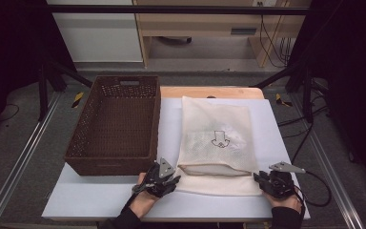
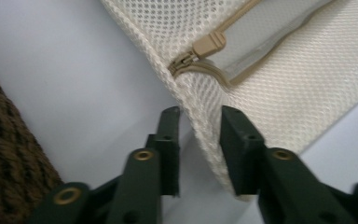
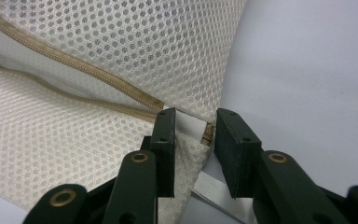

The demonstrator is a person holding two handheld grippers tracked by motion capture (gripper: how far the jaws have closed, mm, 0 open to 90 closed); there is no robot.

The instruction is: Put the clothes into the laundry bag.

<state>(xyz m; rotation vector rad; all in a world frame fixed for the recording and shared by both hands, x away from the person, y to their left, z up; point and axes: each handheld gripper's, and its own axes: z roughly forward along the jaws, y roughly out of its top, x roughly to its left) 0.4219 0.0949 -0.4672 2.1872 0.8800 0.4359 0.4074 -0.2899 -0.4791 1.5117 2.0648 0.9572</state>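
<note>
A cream mesh zip bag (image 1: 217,138) with an arrow print lies flat on the white table top (image 1: 100,195); its open zipped mouth faces the person. My left gripper (image 1: 174,180) is at the bag's near-left corner. In the left gripper view the bag's (image 2: 270,84) mesh edge runs between the jaws of the gripper (image 2: 199,116), with a gap on the left side, just below the tan zipper pull (image 2: 205,46). My right gripper (image 1: 259,177) is at the near-right corner. There the jaws of the gripper (image 3: 195,119) straddle the bag's (image 3: 121,46) corner by the zipper end (image 3: 208,133) without pinching it.
A brown woven basket (image 1: 116,164) stands on the table directly left of the bag, close to my left gripper; its wall shows as a brown weave (image 2: 4,154) in the left gripper view. A wooden board edge (image 1: 209,91) lies beyond the bag.
</note>
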